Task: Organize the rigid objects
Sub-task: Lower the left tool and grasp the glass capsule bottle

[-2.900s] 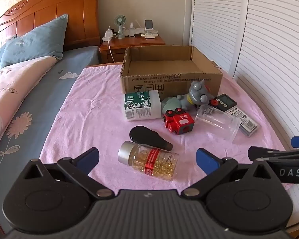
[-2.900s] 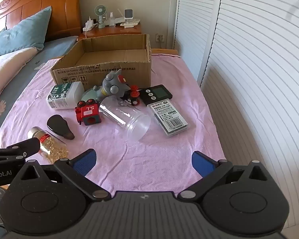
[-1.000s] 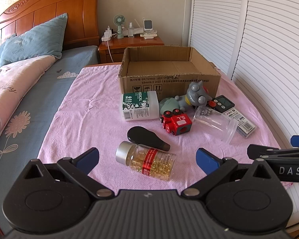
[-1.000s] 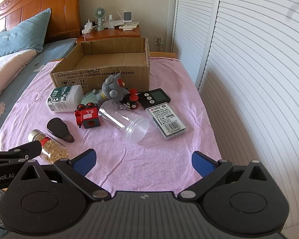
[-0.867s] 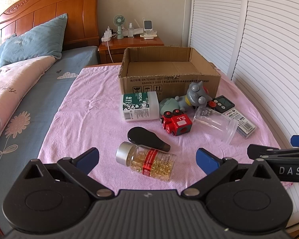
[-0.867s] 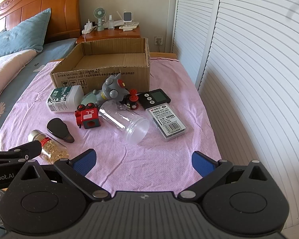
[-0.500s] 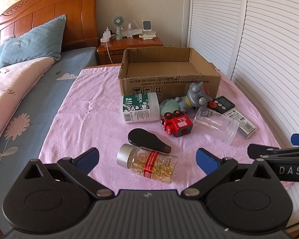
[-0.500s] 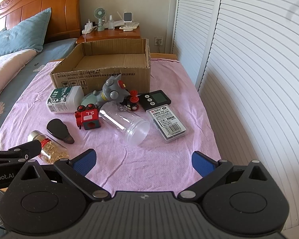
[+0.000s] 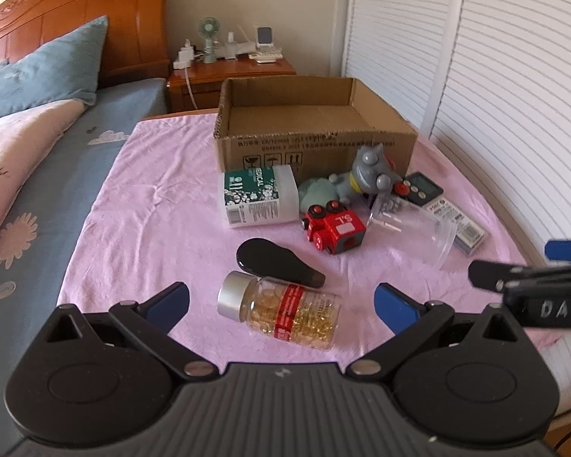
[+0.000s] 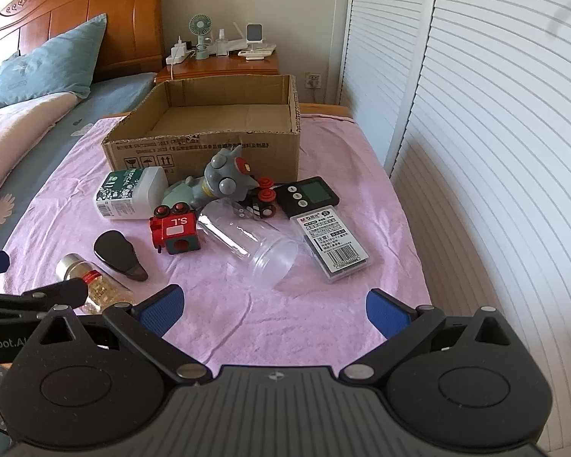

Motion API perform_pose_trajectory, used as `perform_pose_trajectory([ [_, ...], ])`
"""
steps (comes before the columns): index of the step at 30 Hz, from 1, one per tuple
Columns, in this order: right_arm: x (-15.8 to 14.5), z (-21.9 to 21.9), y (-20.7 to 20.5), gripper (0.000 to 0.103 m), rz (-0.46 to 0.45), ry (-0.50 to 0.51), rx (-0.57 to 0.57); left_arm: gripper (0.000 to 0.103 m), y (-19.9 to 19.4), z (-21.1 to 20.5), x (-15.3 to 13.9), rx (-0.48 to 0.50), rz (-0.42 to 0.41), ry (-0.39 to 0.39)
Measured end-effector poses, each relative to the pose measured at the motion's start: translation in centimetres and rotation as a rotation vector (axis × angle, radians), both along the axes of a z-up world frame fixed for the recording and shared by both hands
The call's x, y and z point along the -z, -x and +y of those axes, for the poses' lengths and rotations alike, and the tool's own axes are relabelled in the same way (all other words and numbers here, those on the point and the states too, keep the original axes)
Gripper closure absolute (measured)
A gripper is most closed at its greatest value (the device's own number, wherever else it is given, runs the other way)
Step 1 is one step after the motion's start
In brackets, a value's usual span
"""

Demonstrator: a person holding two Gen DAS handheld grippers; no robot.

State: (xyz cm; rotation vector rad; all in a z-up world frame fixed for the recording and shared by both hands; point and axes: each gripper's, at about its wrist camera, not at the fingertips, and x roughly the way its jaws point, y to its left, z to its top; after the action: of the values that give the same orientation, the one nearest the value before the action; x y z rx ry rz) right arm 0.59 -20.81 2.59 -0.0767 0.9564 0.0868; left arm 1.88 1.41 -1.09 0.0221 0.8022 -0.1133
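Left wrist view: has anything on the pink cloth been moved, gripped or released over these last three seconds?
Nothing was gripped or released. Only the cameras drifted slightly. The left gripper and right gripper are open as before and hold nothing. The capsule bottle, clear jar, red toy and empty cardboard box lie where they were.

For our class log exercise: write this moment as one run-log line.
left tongs: open, above capsule bottle | right tongs: open, empty | cardboard box: empty | items on pink cloth
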Motion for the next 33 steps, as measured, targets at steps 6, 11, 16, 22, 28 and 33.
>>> perform_pose_trajectory([
  [6,0.4,-0.8,-0.6,0.000,-0.002,-0.018,0.011,0.001,-0.9,0.6,1.6,0.111,0.018,-0.012],
  [11,0.9,-1.3,-1.2,0.000,-0.005,-0.025,0.014,0.001,-1.5,1.0,3.6,0.138,0.049,-0.018],
  [16,1.8,-2.0,-1.6,0.000,-0.008,-0.055,-0.009,0.001,-2.1,1.3,5.0,0.153,0.083,0.011],
  [22,3.6,-3.6,-2.1,0.000,0.026,-0.042,0.012,0.001,-2.6,1.3,6.3,0.149,0.098,0.008],
  [28,4.8,-4.4,-2.5,0.000,0.054,-0.041,0.030,0.001,-3.2,1.0,7.5,0.138,0.101,0.003],
  [33,5.1,-4.2,-2.9,0.000,0.055,-0.049,0.018,0.000,-3.4,0.9,7.8,0.143,0.071,-0.014],
])
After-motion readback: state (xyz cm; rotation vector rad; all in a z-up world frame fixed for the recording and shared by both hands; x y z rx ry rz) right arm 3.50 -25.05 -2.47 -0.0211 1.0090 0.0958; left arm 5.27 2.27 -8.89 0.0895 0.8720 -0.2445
